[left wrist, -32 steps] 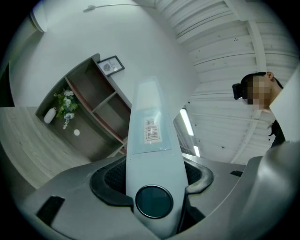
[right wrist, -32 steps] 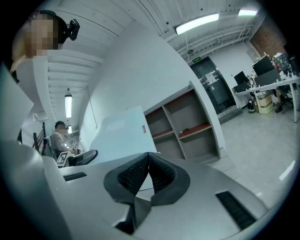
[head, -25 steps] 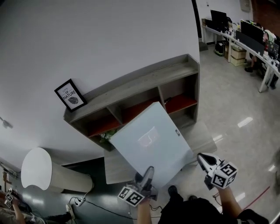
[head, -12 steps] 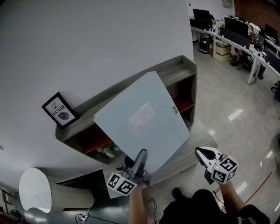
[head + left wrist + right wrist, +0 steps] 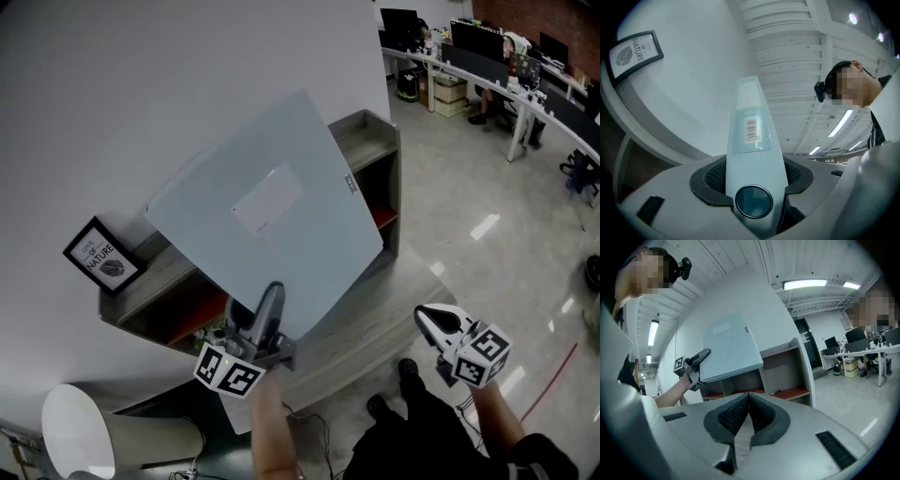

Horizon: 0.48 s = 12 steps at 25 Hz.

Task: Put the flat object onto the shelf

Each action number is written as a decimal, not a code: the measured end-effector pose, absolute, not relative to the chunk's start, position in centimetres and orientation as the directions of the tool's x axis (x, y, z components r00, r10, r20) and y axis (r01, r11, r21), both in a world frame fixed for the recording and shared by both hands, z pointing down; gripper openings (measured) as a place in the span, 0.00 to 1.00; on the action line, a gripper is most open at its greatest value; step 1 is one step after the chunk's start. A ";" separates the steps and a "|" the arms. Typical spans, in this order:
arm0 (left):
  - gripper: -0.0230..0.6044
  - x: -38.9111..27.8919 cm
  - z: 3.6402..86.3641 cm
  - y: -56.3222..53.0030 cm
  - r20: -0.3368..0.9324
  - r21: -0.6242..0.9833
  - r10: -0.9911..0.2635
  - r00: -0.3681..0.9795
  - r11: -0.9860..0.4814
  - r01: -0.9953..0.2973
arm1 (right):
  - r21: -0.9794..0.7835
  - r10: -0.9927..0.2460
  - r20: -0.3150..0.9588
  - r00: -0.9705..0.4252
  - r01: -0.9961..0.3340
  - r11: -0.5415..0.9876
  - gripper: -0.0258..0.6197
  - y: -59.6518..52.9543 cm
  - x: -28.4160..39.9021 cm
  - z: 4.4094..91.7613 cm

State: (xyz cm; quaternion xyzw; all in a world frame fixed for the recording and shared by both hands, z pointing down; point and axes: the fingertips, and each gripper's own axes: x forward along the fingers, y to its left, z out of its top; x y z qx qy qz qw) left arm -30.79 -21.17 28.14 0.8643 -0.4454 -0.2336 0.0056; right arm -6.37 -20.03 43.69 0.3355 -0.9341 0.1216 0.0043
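Clamping left gripper (image 5: pixel 267 305) on near edge of flat panel (image 5: pixel 267 202), aloft at 12 o'clock over shelf (image 5: pixel 370 141); right gripper (image 5: pixel 429 319) closed, empty. Looks stiff, light, slick: better steadied along a side edge.

Your right gripper (image 5: pixel 749 397) faces the shelf (image 5: pixel 787 369), its jaws together at the tips with nothing between them. Up to the left, your left gripper (image 5: pixel 695 362) clamps one edge of the board (image 5: pixel 729 348), which hangs tilted in the air and covers the shelf's upper left part. Desks (image 5: pixel 862 352) stand far right.
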 end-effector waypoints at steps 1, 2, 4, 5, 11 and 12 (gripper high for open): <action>0.49 -30.8 27.4 -21.6 -0.405 0.202 -0.768 0.497 -0.605 -0.770 | -0.225 -0.627 0.090 -0.774 -0.629 0.744 0.06 -20.2 -6.3 43.7; 0.49 -30.9 26.7 -22.1 -0.410 0.188 -0.764 0.499 -0.606 -0.773 | -0.226 -0.627 0.089 -0.774 -0.628 0.744 0.06 -20.5 -6.3 43.7; 0.49 -30.9 25.4 -23.1 -0.418 0.170 -0.758 0.501 -0.607 -0.776 | -0.230 -0.624 0.083 -0.777 -0.624 0.747 0.06 -21.0 -6.3 43.7; 0.49 -30.8 24.7 -23.6 -0.421 0.165 -0.756 0.501 -0.607 -0.777 | -0.232 -0.622 0.077 -0.780 -0.620 0.749 0.06 -21.4 -6.4 43.6; 0.49 -30.0 20.8 -27.1 -0.438 0.109 -0.745 0.502 -0.599 -0.793 | -0.226 -0.612 0.035 -0.790 -0.603 0.765 0.06 -24.3 -6.3 42.1; 0.49 -30.0 20.5 -27.9 -0.437 0.103 -0.746 0.503 -0.597 -0.796 | -0.223 -0.611 0.030 -0.791 -0.601 0.768 0.06 -24.9 -6.3 41.9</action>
